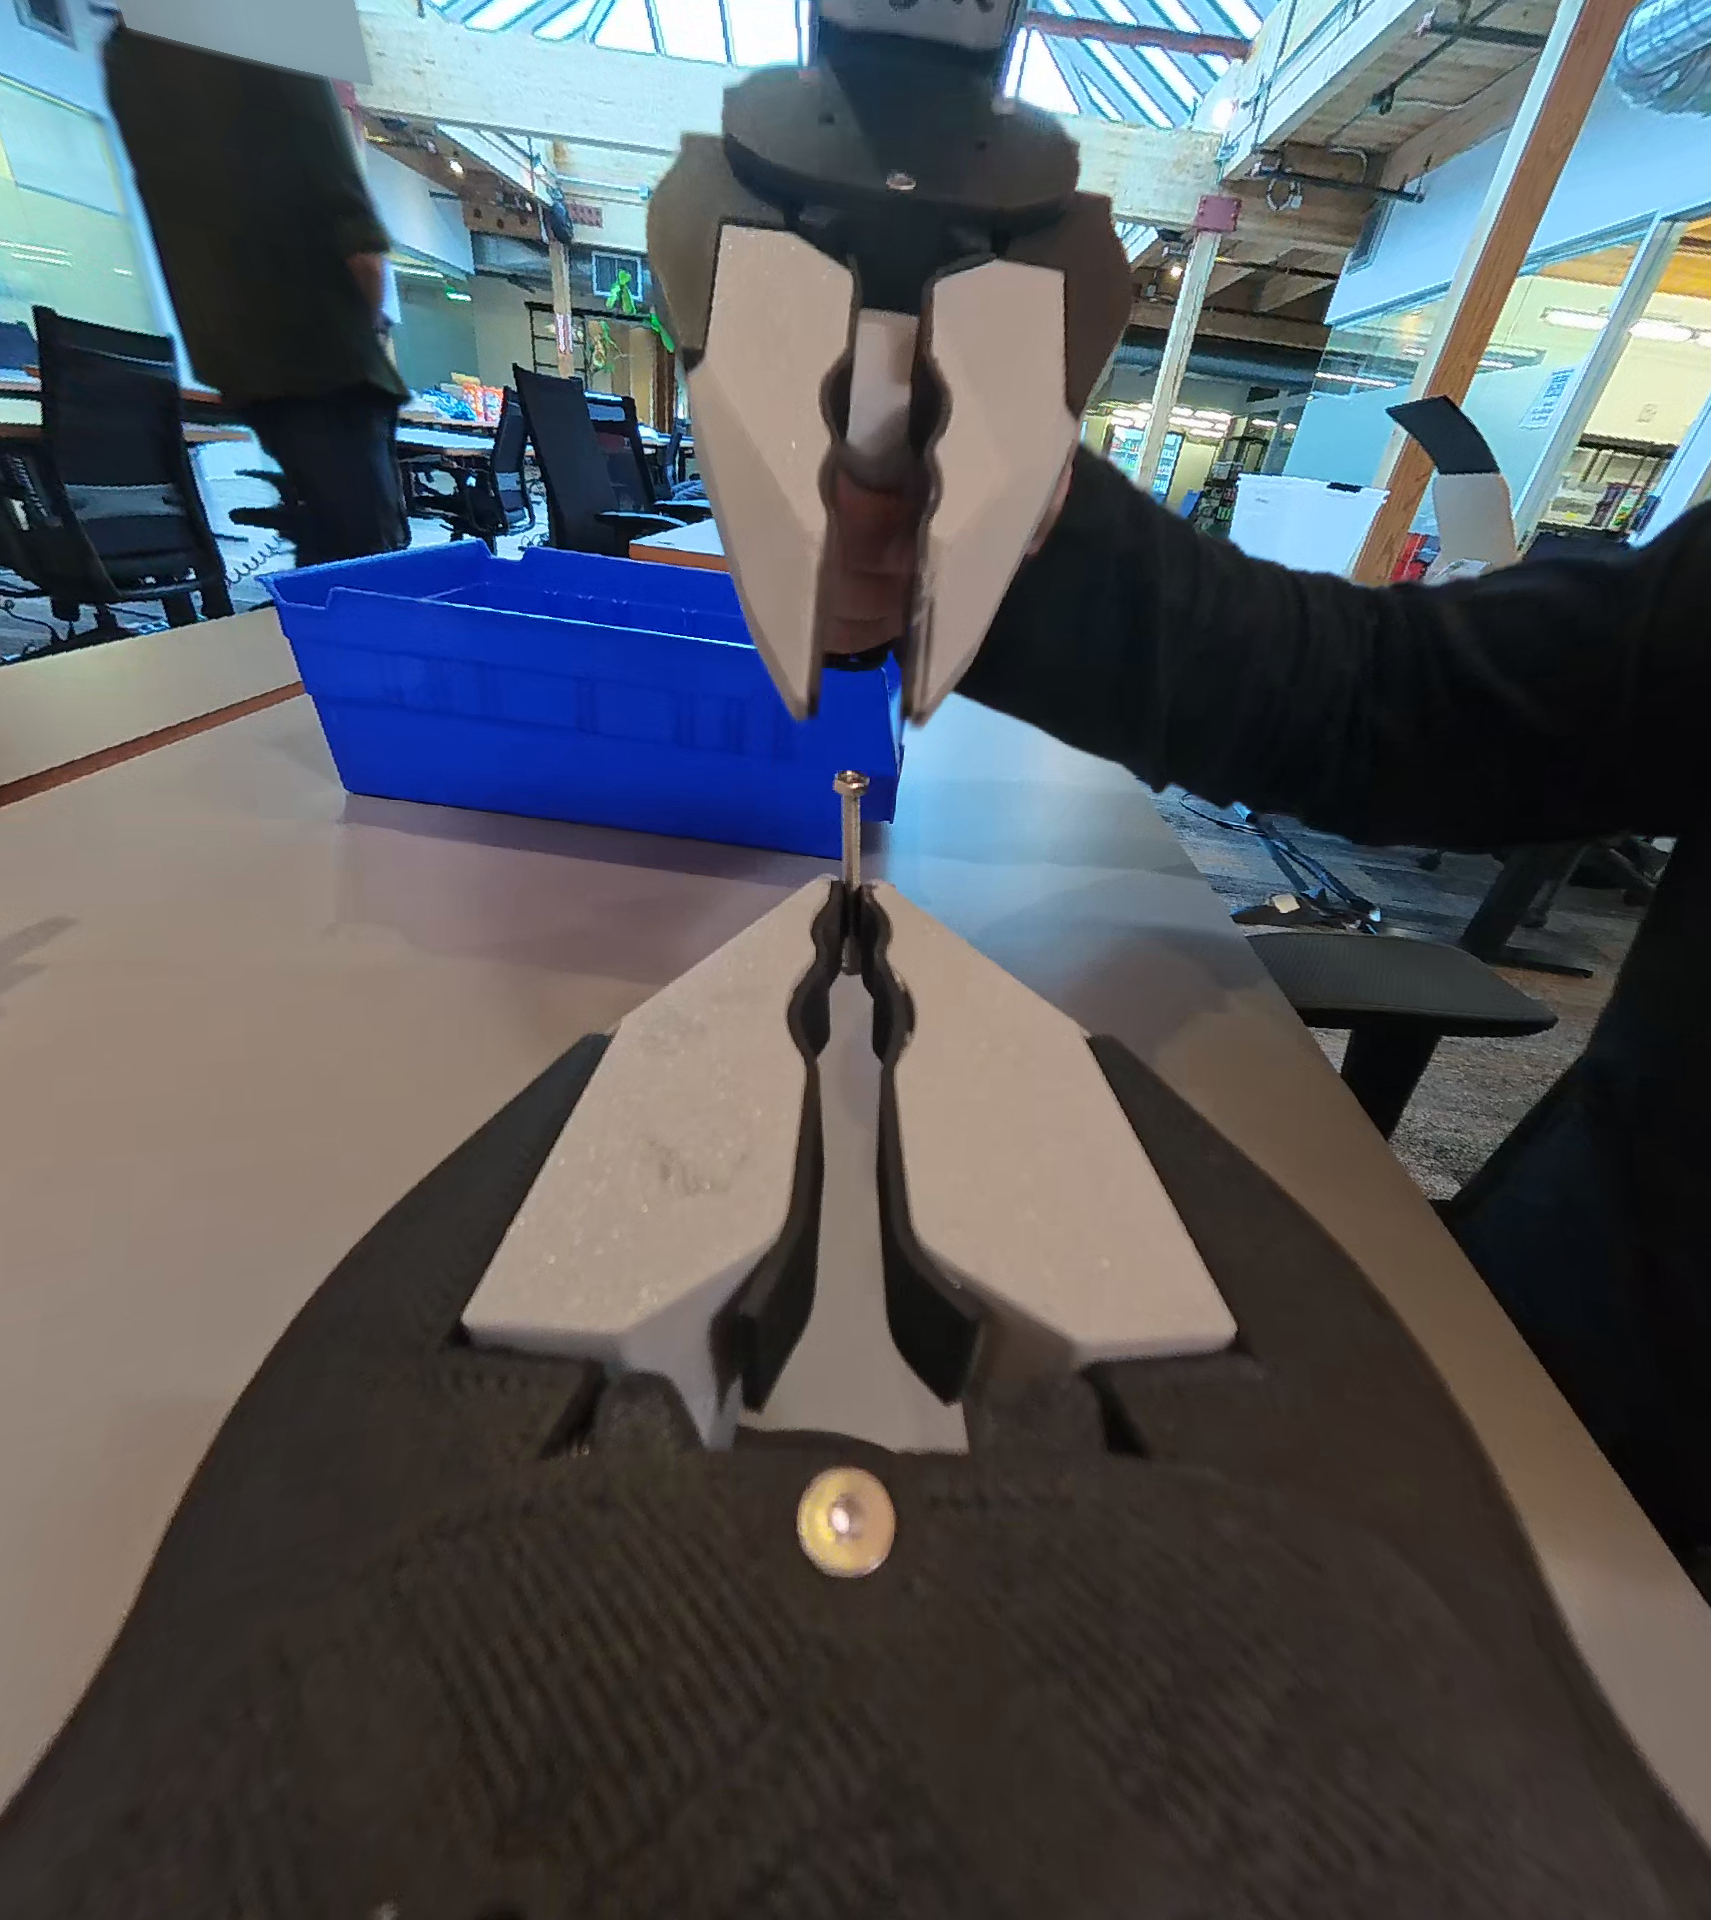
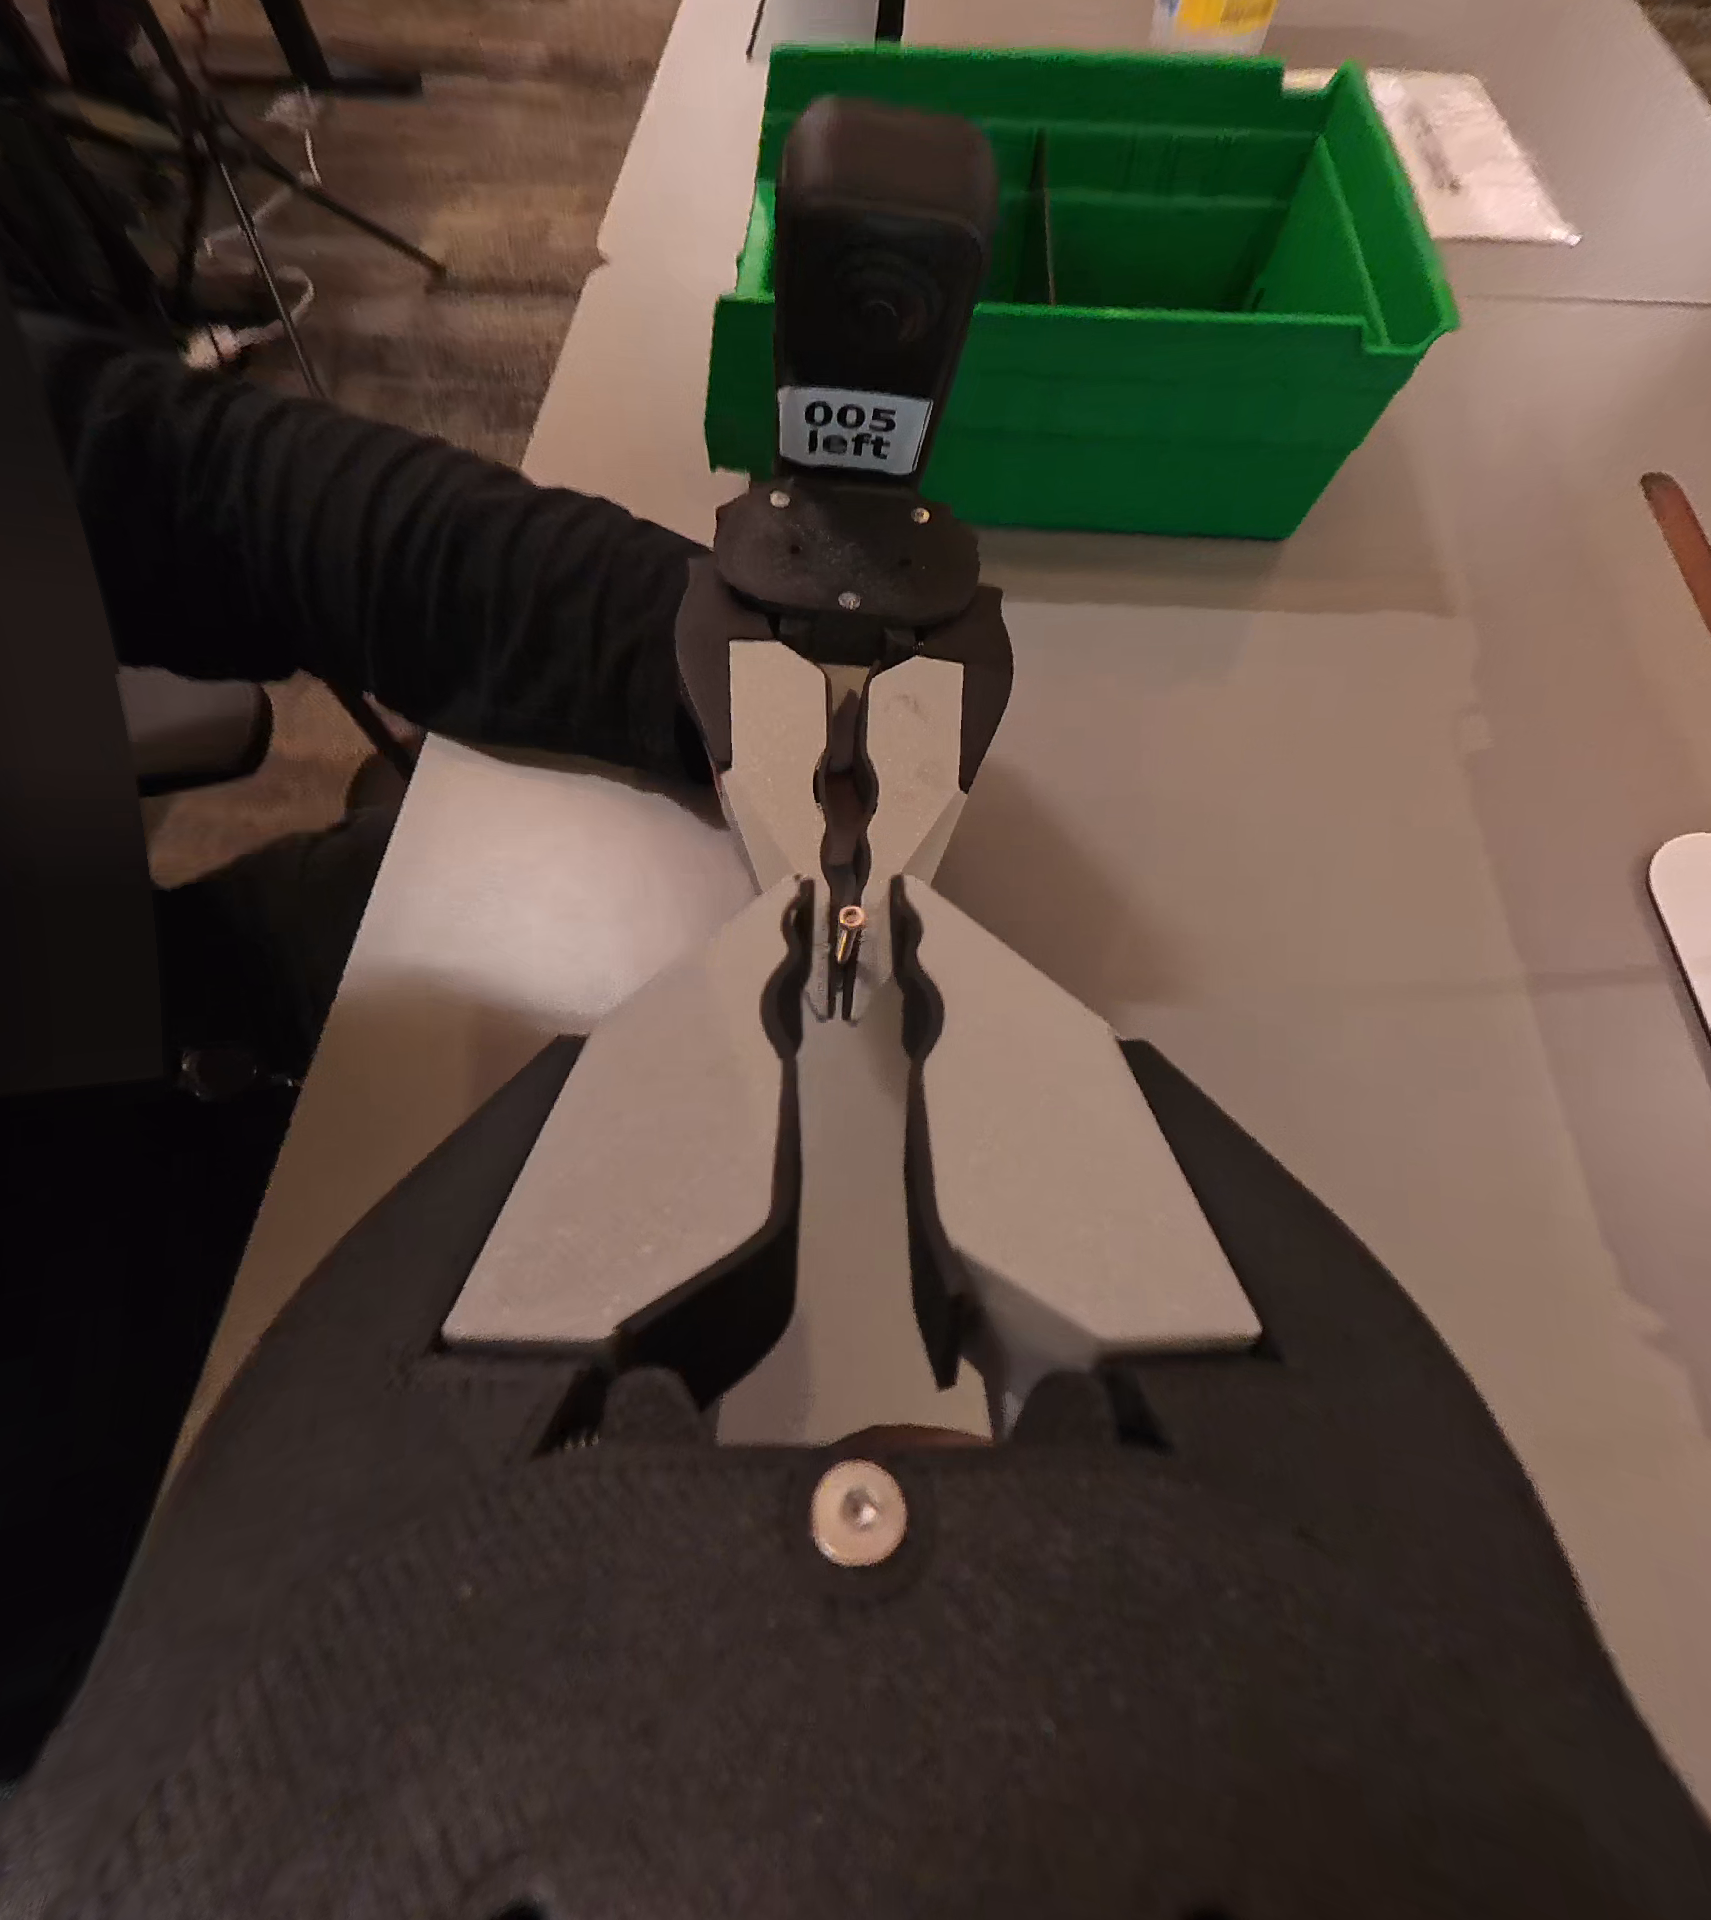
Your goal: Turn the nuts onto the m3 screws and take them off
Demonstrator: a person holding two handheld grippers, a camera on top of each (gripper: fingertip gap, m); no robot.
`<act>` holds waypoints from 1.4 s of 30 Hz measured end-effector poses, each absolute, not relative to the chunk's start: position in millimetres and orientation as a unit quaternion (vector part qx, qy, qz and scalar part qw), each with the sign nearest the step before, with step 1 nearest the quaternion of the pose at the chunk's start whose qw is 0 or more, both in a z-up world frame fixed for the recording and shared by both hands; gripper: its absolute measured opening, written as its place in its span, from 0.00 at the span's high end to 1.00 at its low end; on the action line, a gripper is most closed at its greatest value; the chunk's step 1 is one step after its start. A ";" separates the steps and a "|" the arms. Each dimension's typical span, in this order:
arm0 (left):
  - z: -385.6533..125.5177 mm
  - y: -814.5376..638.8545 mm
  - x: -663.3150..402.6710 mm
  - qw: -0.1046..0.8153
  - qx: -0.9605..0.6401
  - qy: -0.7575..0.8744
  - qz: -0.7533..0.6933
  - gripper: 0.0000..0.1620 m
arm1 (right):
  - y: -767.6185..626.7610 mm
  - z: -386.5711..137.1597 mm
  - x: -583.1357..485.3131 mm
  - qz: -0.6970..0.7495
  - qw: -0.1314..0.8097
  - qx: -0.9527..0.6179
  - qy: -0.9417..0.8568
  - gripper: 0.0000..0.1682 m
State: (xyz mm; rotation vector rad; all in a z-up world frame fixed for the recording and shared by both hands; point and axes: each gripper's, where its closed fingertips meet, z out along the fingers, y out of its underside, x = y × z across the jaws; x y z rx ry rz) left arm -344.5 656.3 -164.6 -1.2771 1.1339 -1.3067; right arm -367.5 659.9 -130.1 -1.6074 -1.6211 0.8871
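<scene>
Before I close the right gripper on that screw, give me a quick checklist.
1. Left gripper shut on the screw: ok.
2. Screw shaft sticks out straight past the left fingertips, with room to grasp: ok.
3. Right gripper open, fingers apart: ok.
4. Right gripper lined up: ok; the right wrist view shows the screw's end between its fingers, touching neither.
5. Nut on the screw's end: cannot tell, too small.
6. Blue bin sits behind, apart from both grippers: ok.

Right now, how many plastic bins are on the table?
2: a blue plastic bin behind the right claw, a green plastic bin behind the left claw.
</scene>
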 end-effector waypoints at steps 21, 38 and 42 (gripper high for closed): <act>-163.0 642.4 -340.4 0.467 -0.503 0.478 -0.548 1.00 | 638.7 -133.9 -354.0 0.422 0.494 -0.554 -0.519 0.82; -164.3 639.1 -339.6 0.459 -0.503 0.483 -0.551 1.00 | 645.7 -134.3 -361.4 0.451 0.439 -0.565 -0.534 0.93; -164.5 639.1 -339.5 0.459 -0.503 0.483 -0.550 1.00 | 644.9 -136.8 -364.8 0.451 0.434 -0.564 -0.539 0.94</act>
